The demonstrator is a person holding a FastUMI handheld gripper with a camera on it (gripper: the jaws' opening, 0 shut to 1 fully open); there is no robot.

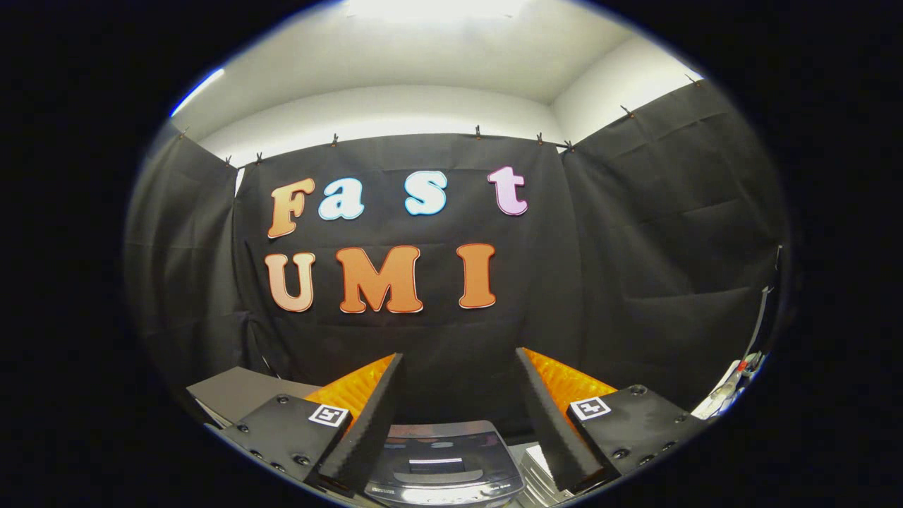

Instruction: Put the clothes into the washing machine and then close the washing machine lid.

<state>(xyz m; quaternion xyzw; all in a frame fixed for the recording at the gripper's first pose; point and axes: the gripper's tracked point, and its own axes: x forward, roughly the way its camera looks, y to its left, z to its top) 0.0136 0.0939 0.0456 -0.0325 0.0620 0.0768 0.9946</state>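
My claw [458,416] rides high and level, its two fingers spread wide apart with nothing between them; it is released and grasps nothing. The washing machine [443,466] is the landmark: it sits below and just ahead of the fingertips, centred in the gap between the two fingers, so I look down over its top from the front. Its lid [441,451] appears to lie flat and closed, dark and glossy, with a pale bar reflected across it; a control strip runs along the near edge. To the left of the machine, beyond my left finger, a grey flat-topped surface [236,395], perhaps a bench or box, stands against the booth wall. To the right of the machine, a pale stack [540,469] lies just beside it, partly hidden by my right finger; I cannot tell whether this is the clothes. In my judgement, the coming move turns on depth: the machine lies beneath the claw, so I must pitch downward.
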